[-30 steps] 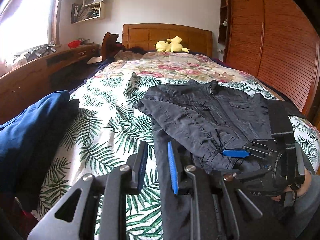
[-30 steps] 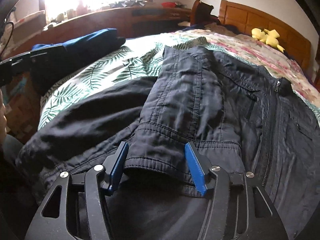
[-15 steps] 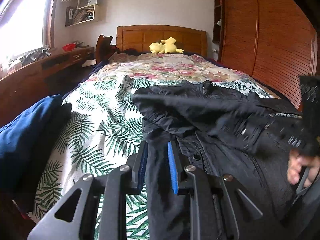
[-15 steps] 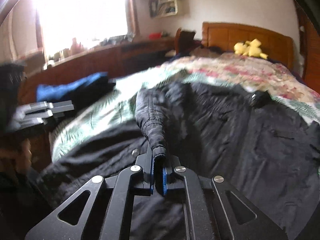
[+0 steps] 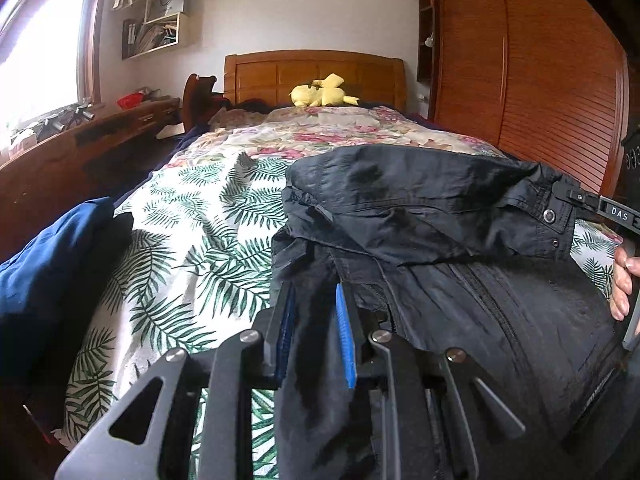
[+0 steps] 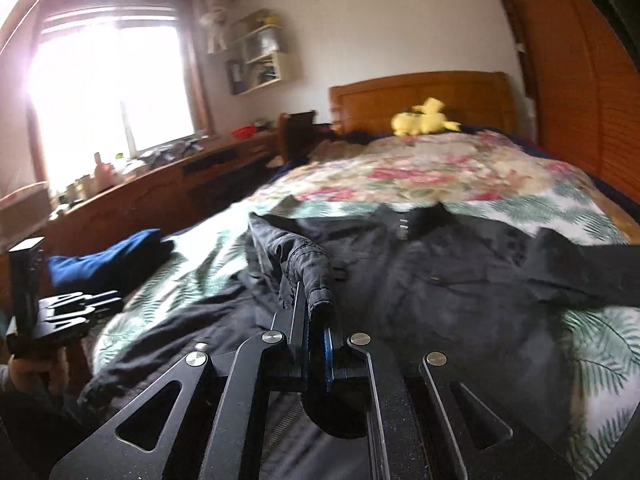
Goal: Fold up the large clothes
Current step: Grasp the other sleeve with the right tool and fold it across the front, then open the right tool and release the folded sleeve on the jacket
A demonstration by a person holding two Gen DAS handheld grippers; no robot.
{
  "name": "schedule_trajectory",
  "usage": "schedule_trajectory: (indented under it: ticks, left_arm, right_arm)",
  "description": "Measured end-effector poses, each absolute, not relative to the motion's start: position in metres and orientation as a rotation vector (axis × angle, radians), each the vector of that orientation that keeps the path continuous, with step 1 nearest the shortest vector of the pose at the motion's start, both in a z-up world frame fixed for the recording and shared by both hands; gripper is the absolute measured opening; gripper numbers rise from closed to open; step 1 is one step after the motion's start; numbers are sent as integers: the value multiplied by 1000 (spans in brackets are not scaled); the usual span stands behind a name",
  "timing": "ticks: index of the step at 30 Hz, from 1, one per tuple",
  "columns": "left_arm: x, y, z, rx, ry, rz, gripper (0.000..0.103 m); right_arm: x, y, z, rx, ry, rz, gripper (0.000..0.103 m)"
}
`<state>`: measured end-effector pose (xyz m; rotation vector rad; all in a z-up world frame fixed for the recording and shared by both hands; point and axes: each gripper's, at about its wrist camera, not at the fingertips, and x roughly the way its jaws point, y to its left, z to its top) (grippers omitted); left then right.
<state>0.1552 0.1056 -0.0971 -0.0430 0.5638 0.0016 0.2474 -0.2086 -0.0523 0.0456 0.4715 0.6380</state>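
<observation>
While the right gripper (image 6: pixel 316 316) is clamped on the cuff of the sleeve (image 6: pixel 310 276), its fingers (image 6: pixel 298 312) pressed together with the fabric pinched between them, the fold of the jacket (image 5: pixel 460 280) is under way. The jacket lies on the bed (image 5: pixel 192 216) toward its foot edge, front up, zip running toward the headboard. In the left wrist view the sleeve (image 5: pixel 420 200) is drawn across the chest of the jacket toward the wardrobe-side edge of the bed, the right gripper (image 5: pixel 576 196) holding its cuff. The left gripper (image 5: pixel 314 320) has its fingers (image 5: pixel 342 332) narrowly apart with a fold of the jacket's window-side edge standing between them; the pads appear to bear on the cloth, though dark fabric against dark metal leaves this short of certain.

Assessment of the step: the sleeve should be carried flat across the chest, kept taut enough to avoid a twist, and laid square to the zip. The left gripper is best kept where it is as an anchor, so the body does not drag across the bed. Release only once the cuff rests on the jacket. Risk: the sleeve bunching at the shoulder seam and spoiling the fold line.

A folded blue garment (image 5: pixel 52 264) lies at the window-side edge of the bed, well apart.
</observation>
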Motion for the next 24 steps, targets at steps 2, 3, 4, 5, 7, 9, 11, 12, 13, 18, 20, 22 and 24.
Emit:
schedule_trajectory:
  ticks: [2, 3, 4, 5, 7, 9, 11, 12, 13, 18, 20, 22, 24]
  left_arm:
    - [156, 103, -97, -40, 563, -3, 18]
    - [156, 101, -97, -37, 561, -6, 18]
    - [157, 99, -97, -31, 561, -9, 18]
    - [157, 97, -97, -27, 561, -12, 18]
    - [158, 93, -96, -20, 558, -17, 18]
    - [159, 88, -96, -13, 554, -22, 18]
    - [160, 85, -95, -9, 551, -28, 18]
    - [160, 82, -95, -6, 548, -32, 18]
    - [160, 80, -94, -4, 546, -35, 18]
    - [163, 62, -92, 0, 541, -65, 18]
    - [165, 55, -91, -3, 540, -80, 18]
    - [168, 46, -88, -1, 534, -97, 18]
    - [170, 36, -84, 4, 529, -112, 18]
  right_arm:
    - [248, -223, -54, 55, 481, 599, 2]
    - [249, -229, -55, 57, 486, 576, 2]
    - [249, -238, -57, 62, 492, 544, 2]
    - [251, -244, -60, 67, 500, 525, 2]
    - [254, -258, -68, 73, 523, 485, 3]
    - [258, -265, -76, 68, 537, 431, 3]
    - [260, -269, -80, 32, 533, 366, 6]
    - [262, -268, -83, -5, 535, 315, 14]
    - [264, -269, -87, -37, 547, 271, 19]
    - [266, -278, -98, -79, 552, 234, 43]
    - [267, -283, -102, -67, 566, 252, 44]
    - [270, -285, -109, -51, 597, 309, 44]
    - [271, -283, -117, -63, 633, 349, 44]
